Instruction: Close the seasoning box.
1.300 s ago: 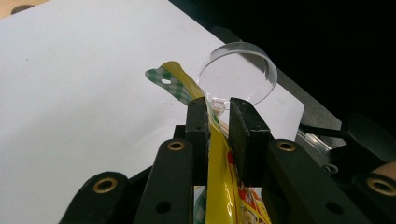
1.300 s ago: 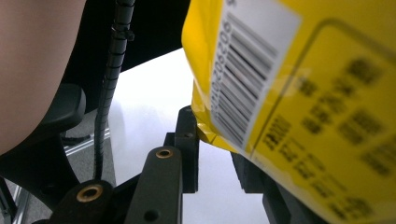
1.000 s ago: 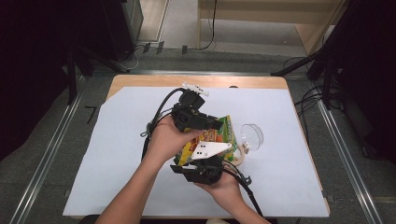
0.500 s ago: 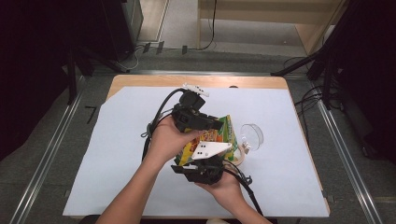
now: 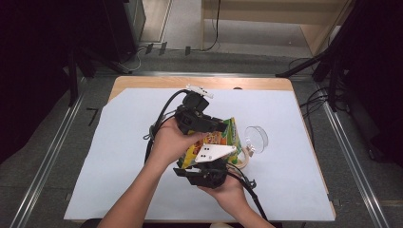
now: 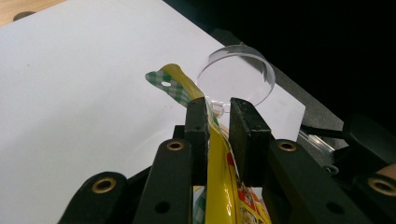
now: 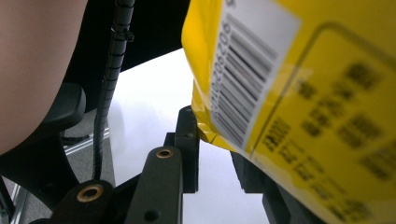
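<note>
A yellow snack bag (image 5: pixel 224 137) with a green checked top is held above the table between both grippers. My left gripper (image 5: pixel 219 126) comes from the left and is shut on the bag's upper edge. In the left gripper view the bag (image 6: pixel 219 186) runs between the pads of that gripper (image 6: pixel 218 122). My right gripper (image 5: pixel 212 160), under its pale three-cornered plate, reaches up from the near side. In the right gripper view the bag's barcode side (image 7: pixel 299 93) hangs close, one corner pinched in that gripper (image 7: pixel 215 144); its right jaw is mostly hidden behind the bag.
A clear round cup (image 5: pixel 256 138) lies on its side just right of the bag, also seen past the left jaws as the cup (image 6: pixel 236 74). A white sheet (image 5: pixel 119 161) covers the wooden table (image 5: pixel 142 81). Black cables trail from both grippers.
</note>
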`<state>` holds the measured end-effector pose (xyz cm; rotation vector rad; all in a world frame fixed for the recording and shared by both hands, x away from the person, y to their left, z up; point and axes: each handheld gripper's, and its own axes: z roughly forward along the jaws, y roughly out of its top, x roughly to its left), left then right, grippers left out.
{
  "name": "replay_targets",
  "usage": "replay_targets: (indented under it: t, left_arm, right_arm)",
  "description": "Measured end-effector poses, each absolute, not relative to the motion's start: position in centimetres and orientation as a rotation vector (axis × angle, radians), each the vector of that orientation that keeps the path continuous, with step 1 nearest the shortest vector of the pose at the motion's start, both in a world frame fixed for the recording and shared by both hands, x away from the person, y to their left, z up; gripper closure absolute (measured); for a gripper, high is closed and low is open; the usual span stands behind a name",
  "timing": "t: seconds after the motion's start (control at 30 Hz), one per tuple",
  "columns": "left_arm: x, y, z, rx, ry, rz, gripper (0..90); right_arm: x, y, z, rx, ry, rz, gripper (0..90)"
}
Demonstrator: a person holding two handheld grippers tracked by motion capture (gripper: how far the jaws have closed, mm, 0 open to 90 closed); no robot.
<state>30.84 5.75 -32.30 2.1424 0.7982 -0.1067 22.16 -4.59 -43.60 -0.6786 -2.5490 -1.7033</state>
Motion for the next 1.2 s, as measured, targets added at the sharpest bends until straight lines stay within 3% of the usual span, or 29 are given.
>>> replay_targets:
  t: [1.2]
  left_arm:
    - [31.67,5.53,-32.07,2.15,0.803,-0.129,77.7]
  right_arm:
    - [22.63,-4.55,-43.38,-0.712,-2.517,-1.706,72.7]
